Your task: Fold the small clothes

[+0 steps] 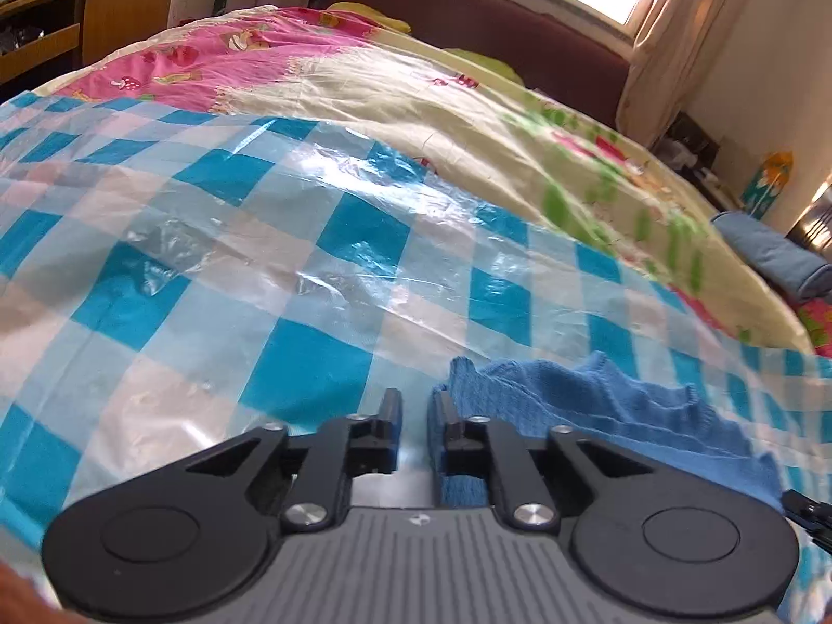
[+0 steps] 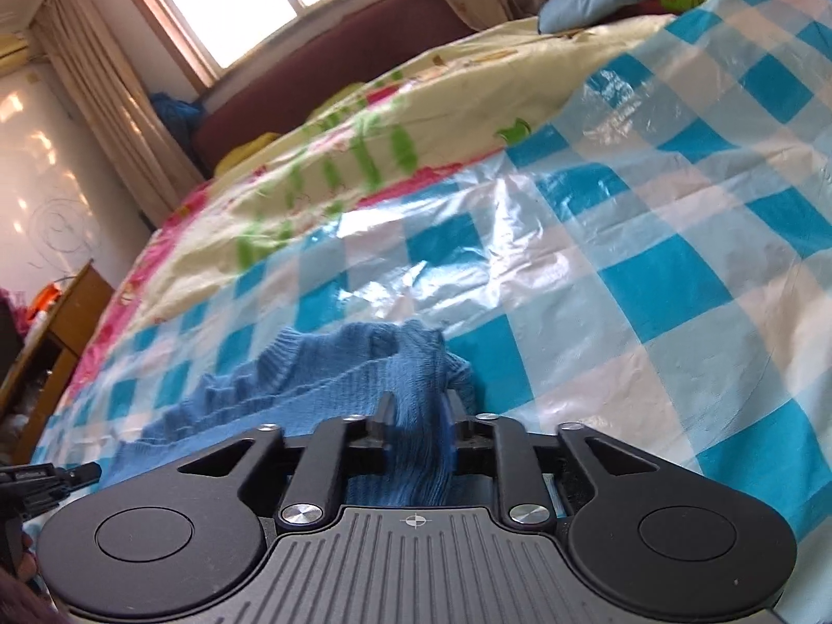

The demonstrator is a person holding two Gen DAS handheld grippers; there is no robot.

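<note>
The bed (image 1: 520, 119) carries a glossy, crinkled blue-checked plastic sheet (image 1: 322, 260). At its near edge lies the blue knitted garment (image 2: 333, 364): soft, light, limp and ribbed, so it will sag; take it at hems or corners. Your left hand-held gripper (image 1: 414, 416) stands slightly parted with nothing between, the knit touching its right finger. Your right hand-held gripper (image 2: 418, 416) is partly open, knit bunched between; grip uncertain.

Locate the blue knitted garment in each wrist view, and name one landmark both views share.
Left wrist: blue knitted garment at lower right, beside the left gripper, nothing between its fingers.
Right wrist: lower centre-left, a fold running between the right gripper fingers.
Shared landmark: the blue-and-white checked plastic sheet under it.
</note>
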